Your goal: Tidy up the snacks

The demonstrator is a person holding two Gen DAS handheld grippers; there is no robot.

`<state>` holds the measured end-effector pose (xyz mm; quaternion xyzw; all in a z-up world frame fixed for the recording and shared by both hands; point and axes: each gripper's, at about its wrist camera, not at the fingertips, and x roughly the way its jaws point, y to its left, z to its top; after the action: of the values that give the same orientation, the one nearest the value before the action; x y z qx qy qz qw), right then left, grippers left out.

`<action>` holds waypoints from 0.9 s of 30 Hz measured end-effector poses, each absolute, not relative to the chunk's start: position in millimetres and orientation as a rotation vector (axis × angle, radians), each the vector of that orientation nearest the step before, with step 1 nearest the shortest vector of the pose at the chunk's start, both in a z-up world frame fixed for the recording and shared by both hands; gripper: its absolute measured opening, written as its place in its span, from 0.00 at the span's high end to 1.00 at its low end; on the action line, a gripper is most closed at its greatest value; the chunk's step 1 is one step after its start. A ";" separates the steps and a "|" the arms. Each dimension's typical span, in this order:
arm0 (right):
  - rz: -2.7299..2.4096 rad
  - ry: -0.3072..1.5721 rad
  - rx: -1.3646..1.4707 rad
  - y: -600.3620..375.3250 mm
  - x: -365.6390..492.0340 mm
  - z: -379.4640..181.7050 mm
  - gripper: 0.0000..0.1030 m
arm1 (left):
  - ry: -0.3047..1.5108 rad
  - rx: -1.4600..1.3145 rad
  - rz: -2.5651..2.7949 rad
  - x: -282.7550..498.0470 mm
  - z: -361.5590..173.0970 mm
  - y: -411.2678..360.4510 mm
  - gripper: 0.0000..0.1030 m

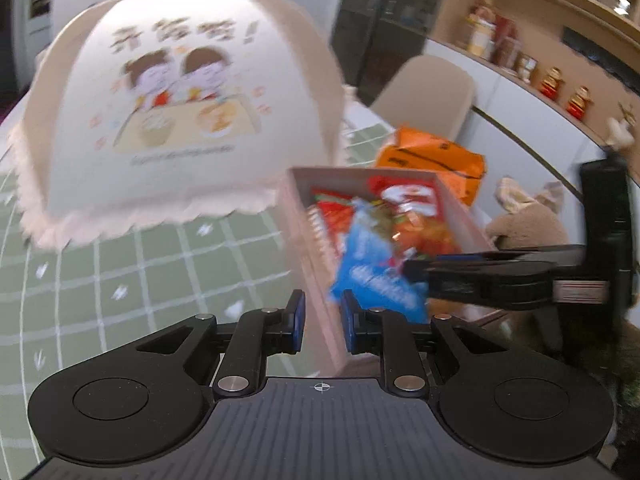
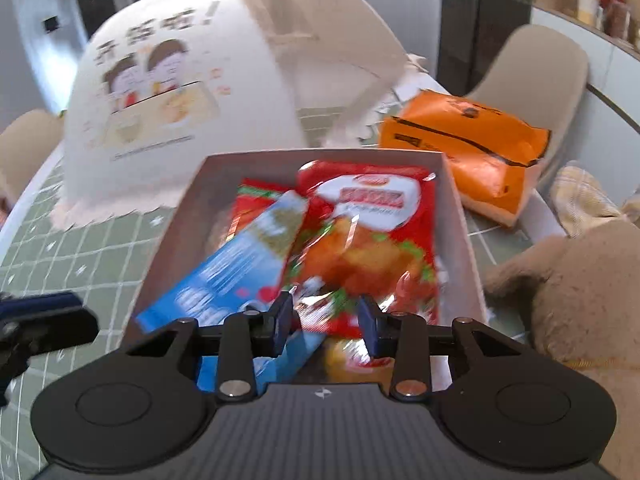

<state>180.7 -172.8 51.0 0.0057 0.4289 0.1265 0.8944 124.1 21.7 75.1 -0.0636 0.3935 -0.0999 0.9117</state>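
Status: mostly packed, not finished.

The box (image 2: 460,216) sits on the green checked tablecloth (image 1: 120,264), just in front of the domed food cover (image 1: 160,100). Inside: a big red snack bag (image 2: 372,232), a smaller red packet (image 2: 260,196) behind it, and something yellow-orange at the near end (image 2: 352,360), too blurred to name. The blue snack packet (image 2: 236,276) lies slanted over the box's near-left corner, its lower end hanging over the rim, so that one isn't properly in.

Right gripper (image 2: 326,320) hovers over the near end of the box, jaws partly apart. The red bag's lower edge shows between them, but motion blur hides whether the pads actually press it; can't call a grip.

Left gripper (image 1: 323,320) has its jaws nearly together, straddling the box's near wall in that view. Wall thickness roughly fills the gap, so probably clamped on it to steady the box, though contact isn't crisp.

Left to do: seat the blue packet flat. The orange pack (image 2: 460,152) lies outside, beside the far right corner; unclear if it counts as a snack. The plush toy (image 2: 580,280) to the right looks unrelated.
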 end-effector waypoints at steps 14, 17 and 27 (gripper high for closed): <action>0.301 0.766 -0.056 -168.2 35.7 45.9 0.17 | 0.794 -0.112 -0.064 -3.1 13.5 30.0 0.79; 0.321 0.824 -0.084 -155.9 33.0 23.4 0.17 | 0.780 -0.086 -0.033 -10.5 2.8 24.7 0.78; 0.211 0.802 -0.067 -158.8 46.3 -7.8 0.00 | 0.645 -0.022 -0.001 -7.6 -10.6 3.8 0.74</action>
<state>46.3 -158.8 -7.8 -0.0326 0.3896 0.1026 0.9147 -7.6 3.8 -10.6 -0.0106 0.3172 -0.0007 0.9483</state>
